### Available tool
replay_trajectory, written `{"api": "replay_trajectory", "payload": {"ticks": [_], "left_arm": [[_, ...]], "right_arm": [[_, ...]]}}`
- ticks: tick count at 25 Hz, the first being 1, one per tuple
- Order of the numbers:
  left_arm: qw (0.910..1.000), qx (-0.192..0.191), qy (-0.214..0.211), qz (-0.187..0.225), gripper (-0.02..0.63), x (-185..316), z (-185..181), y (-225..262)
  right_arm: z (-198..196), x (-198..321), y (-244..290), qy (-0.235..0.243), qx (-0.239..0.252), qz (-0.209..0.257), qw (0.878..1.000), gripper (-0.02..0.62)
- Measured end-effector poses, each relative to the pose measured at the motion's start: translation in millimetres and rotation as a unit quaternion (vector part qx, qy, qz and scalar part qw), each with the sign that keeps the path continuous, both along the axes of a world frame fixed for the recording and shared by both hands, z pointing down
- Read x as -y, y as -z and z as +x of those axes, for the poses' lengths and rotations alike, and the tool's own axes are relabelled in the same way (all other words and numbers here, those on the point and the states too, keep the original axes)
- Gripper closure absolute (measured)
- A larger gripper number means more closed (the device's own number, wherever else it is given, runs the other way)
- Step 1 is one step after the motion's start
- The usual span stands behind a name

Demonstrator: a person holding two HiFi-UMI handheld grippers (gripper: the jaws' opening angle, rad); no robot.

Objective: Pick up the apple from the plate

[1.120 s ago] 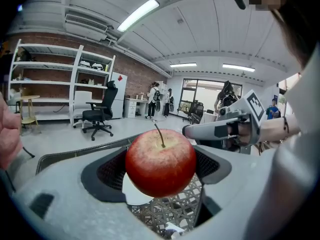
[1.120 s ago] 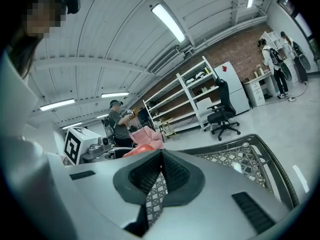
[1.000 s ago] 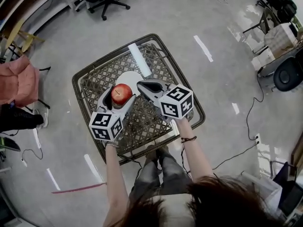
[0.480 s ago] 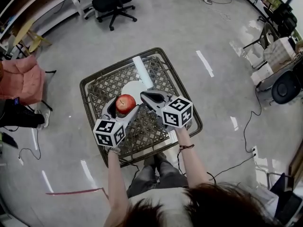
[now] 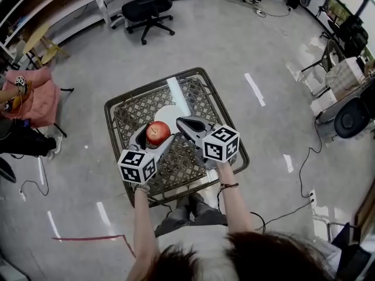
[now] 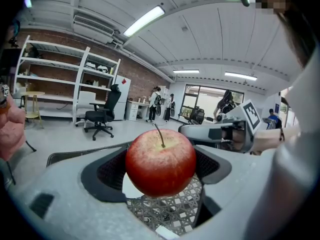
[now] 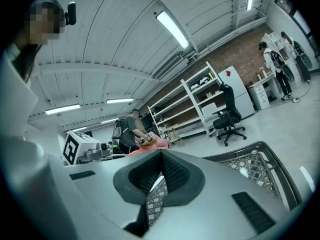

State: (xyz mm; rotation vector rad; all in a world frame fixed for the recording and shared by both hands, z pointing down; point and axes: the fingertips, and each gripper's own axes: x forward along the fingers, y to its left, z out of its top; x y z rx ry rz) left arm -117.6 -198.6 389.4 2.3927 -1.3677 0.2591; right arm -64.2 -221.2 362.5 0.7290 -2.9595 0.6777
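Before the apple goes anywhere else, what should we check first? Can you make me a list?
1. Red round apple held by the left gripper: ok, a jaw presses each side.
2. Apple clear of the white round plate: ok, the brown lattice table shows beneath it.
3. Right gripper out of the way: ok, it is beside the apple, jaws together, empty.
4. Grip tight enough not to slip: cannot tell.
5. Apple upright: ok, stem points up.
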Motion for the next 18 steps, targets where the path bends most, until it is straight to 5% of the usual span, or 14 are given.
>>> {"api": "replay_trajectory", "payload": {"ticks": [18], "left_arm": [[0.9999,-0.008,-0.014,0.002,0.192,-21.1,5.8,14.6]], "right_arm": [[-0.3,-16.5,16.2,0.02,-0.003,0.012,1.0,0.586]]}}
